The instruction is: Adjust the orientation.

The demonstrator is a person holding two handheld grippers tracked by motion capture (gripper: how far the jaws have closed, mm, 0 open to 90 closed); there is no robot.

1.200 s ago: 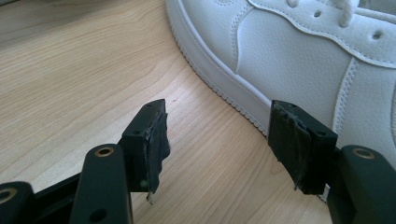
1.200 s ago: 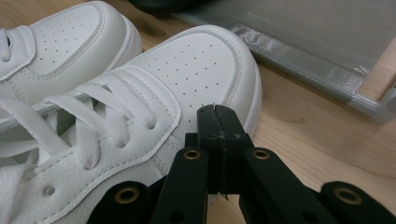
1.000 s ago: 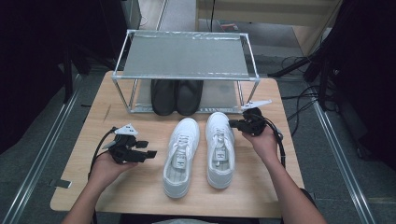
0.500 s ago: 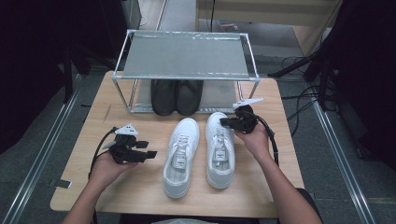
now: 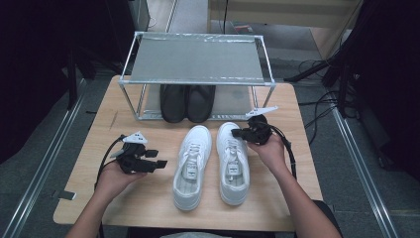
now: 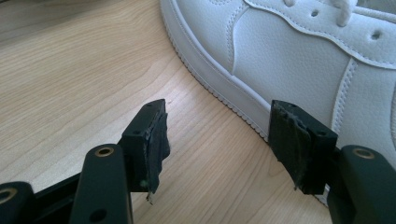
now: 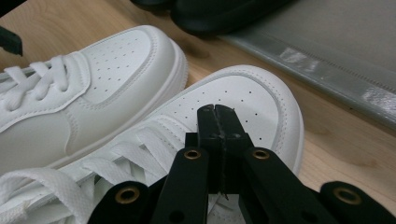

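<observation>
Two white sneakers lie side by side on the wooden table, toes pointing away from me: the left sneaker (image 5: 190,166) and the right sneaker (image 5: 233,166). My left gripper (image 5: 157,158) rests low on the table just left of the left sneaker (image 6: 299,60), and its jaws (image 6: 224,144) stand open with bare wood between them. My right gripper (image 5: 236,133) hovers over the front of the right sneaker (image 7: 252,100). Its jaws (image 7: 215,112) are shut together with nothing in them, just above the perforated toe.
A metal-framed rack (image 5: 195,59) with a grey shelf stands at the back of the table (image 5: 99,198). A pair of black shoes (image 5: 187,101) sits under it. Cables trail from both grippers. Dark floor and rails flank the table.
My right gripper has shifted a little to the left, from beside the right sneaker's toe to over it. The left gripper and both sneakers have stayed put.
</observation>
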